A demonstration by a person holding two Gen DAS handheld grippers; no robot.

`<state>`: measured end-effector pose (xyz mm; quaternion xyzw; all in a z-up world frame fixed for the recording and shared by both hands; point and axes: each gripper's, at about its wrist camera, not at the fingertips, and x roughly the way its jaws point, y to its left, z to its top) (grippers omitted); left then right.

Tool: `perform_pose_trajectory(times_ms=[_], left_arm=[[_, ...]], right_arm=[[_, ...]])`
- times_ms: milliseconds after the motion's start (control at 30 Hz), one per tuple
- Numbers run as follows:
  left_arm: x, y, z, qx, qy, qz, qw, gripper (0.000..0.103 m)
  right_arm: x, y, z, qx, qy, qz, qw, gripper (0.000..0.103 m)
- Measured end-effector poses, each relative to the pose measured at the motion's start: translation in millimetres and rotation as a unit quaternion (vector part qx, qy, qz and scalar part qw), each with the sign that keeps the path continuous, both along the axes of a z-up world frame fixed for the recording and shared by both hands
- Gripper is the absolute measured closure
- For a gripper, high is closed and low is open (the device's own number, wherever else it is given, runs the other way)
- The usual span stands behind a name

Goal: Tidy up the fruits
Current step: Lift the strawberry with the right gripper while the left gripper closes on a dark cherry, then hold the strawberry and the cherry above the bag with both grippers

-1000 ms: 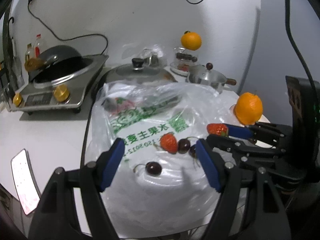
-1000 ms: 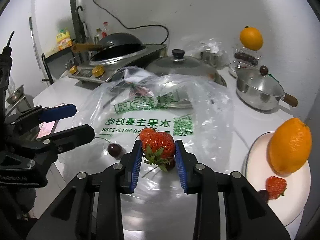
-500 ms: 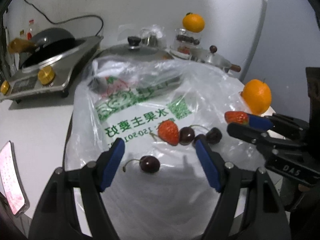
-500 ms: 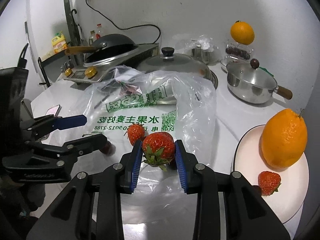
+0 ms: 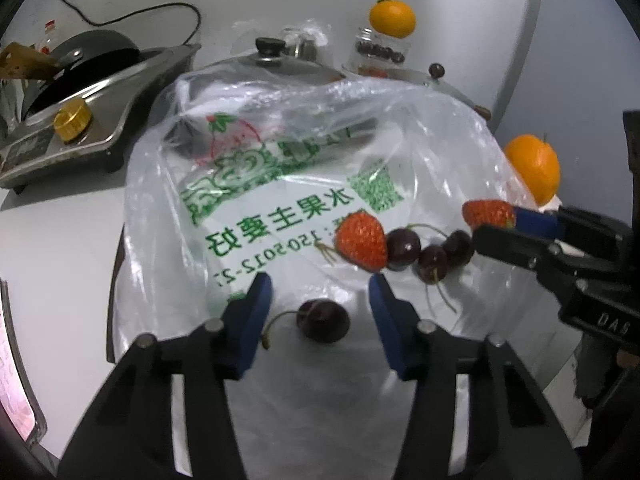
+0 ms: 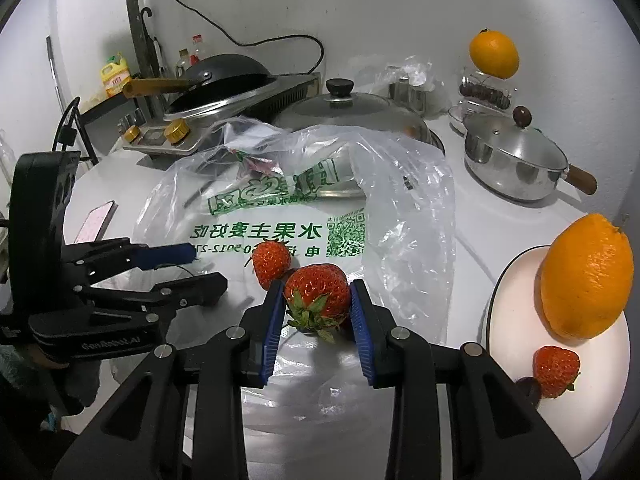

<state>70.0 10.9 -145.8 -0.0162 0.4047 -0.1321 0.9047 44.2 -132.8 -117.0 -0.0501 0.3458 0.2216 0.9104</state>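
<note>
Right hand-held gripper is clamped on a strawberry, leafy cap toward the camera, held above the plastic bag that lies spread over the tabletop. Left hand-held gripper has its jaws set wide with nothing between them but air, hovering over a lone cherry lying on the bag (its stem trails toward 9 o'clock). At 1 o'clock from that cherry a second strawberry lies against a cluster of three cherries. At 3 o'clock in the right wrist view sits the plate, already carrying an orange, a strawberry and what looks like one cherry at its near edge. As I judge it, sorting is partly done: some fruit has reached the plate, the gripped strawberry is in transit, and one strawberry and four cherries remain on the bag.
</note>
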Motion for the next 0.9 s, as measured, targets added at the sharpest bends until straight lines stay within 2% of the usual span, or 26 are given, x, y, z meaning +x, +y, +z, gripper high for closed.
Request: perform_pose_trajectory(times_ms=[67, 300, 900], left_arm=[[0.3, 0.3, -2.6, 0.003, 0.004, -0.004, 1.0000, 0.053], [-0.7, -0.5, -9.6, 0.008, 0.013, -0.017, 0.9997, 0.069], [-6.7, -7.3, -6.6, 0.014, 0.007, -0.023, 0.9996, 0.073]], right_arm=[[0.4, 0.7, -1.1, -0.001, 0.001, 0.000, 1.000, 0.068], [0.9, 2.6, -2.5, -0.001, 0.003, 0.001, 1.000, 0.068], [-6.4, -0.3, 5.5, 0.000, -0.010, 0.002, 1.000, 0.068]])
